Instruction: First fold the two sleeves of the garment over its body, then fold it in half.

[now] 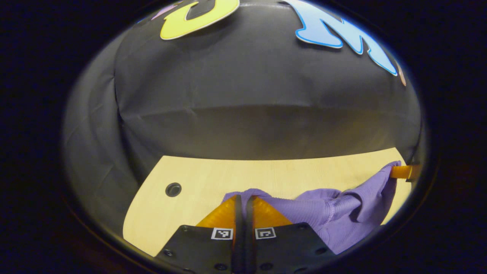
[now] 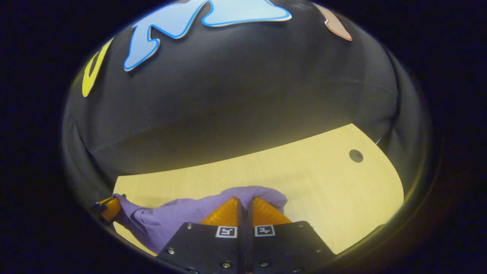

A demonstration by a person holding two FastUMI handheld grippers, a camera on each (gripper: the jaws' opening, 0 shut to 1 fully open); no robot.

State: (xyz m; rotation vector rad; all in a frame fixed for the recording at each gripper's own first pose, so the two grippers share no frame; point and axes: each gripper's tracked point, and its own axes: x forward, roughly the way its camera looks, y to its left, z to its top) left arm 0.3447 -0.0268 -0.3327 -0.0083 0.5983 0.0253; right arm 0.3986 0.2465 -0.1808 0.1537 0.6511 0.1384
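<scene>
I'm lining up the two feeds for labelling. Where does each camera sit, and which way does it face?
Left gripper view: rides the left claw, looking along its shut fingers at the garment, table and booth wall; the right claw shows far right.
Right gripper view: rides the right claw, facing the same way; the left claw shows far left.
Shared: garment, table, wall, both claws.
</scene>
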